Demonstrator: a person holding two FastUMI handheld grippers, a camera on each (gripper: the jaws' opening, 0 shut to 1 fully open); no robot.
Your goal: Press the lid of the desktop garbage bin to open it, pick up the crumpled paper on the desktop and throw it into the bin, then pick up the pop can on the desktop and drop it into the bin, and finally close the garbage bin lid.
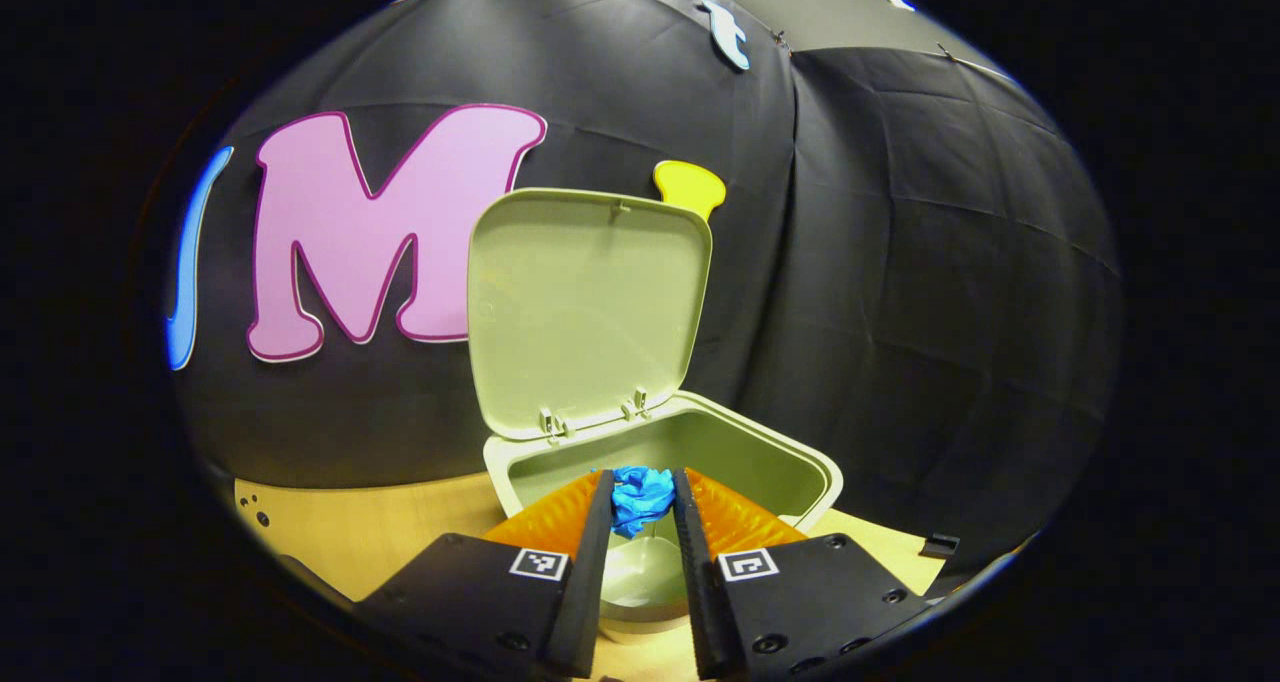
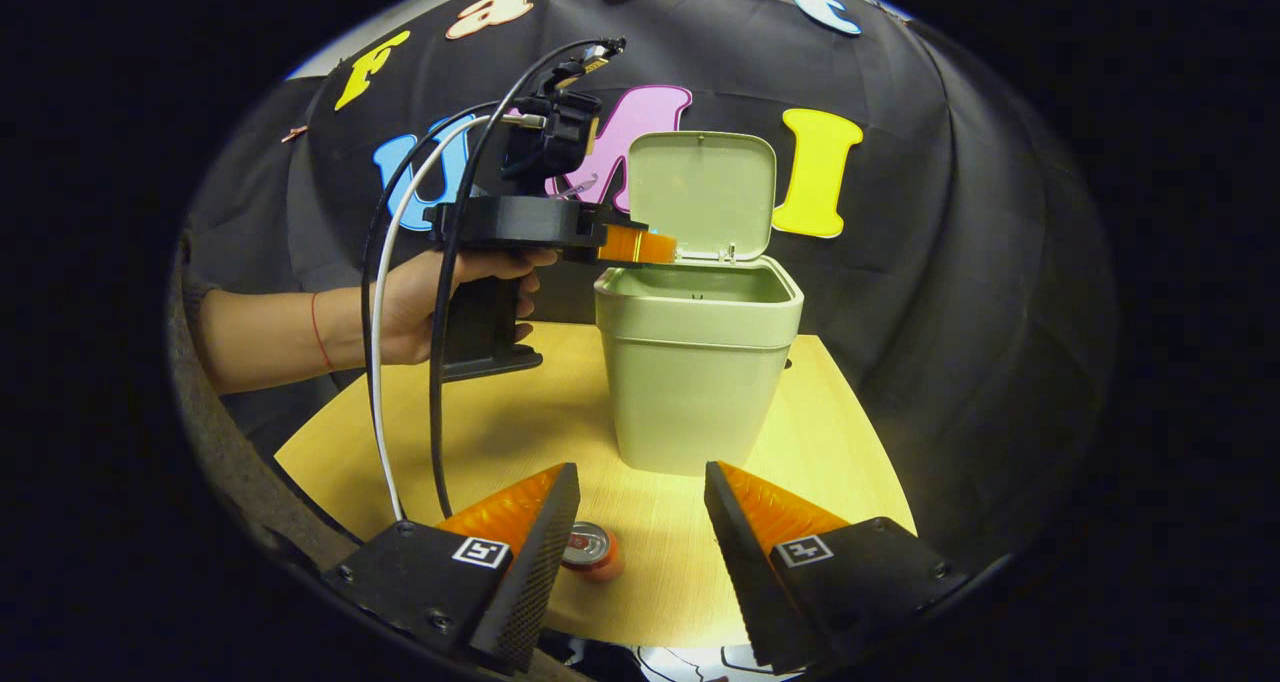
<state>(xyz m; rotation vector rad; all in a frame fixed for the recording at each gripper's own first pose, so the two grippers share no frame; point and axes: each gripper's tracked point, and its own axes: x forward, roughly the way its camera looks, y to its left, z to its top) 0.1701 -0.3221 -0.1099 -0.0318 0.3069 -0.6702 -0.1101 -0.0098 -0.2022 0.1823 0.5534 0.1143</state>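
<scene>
Your left gripper [image 1: 643, 507] is clamped on the crumpled ball of blue paper [image 1: 641, 497], both fingers pressing its sides, and it holds that ball over the near rim of the pale green plastic desktop bin [image 1: 820, 477], whose flat rounded lid [image 1: 588, 307] stands upright and open on its rear hinges. In the right gripper view you can see the hand [image 2: 440, 297] carrying that tool level at the bin's top left edge, fingertips just reaching over the rim, with its black and white cables [image 2: 405, 382] looping down toward the light wooden tabletop [image 2: 840, 432]. Your right gripper [image 2: 640, 507] hangs low over the near part of the table with its fingers spread apart and nothing between them; the small red pop can [image 2: 588, 550] stands upright just beside its left finger, well apart from the bin. The paper looks close to release, but judged from here it sits near the rim rather than deep over the opening, so letting go now could bounce it off the edge and back onto the table; carrying it a little farther in would likely remove that risk. Pushing too far could knock the raised lid and swing it shut. Watch the hanging cables too, since they could drag across the table toward the can, and a careless shift of the right tool could tip that can over.
</scene>
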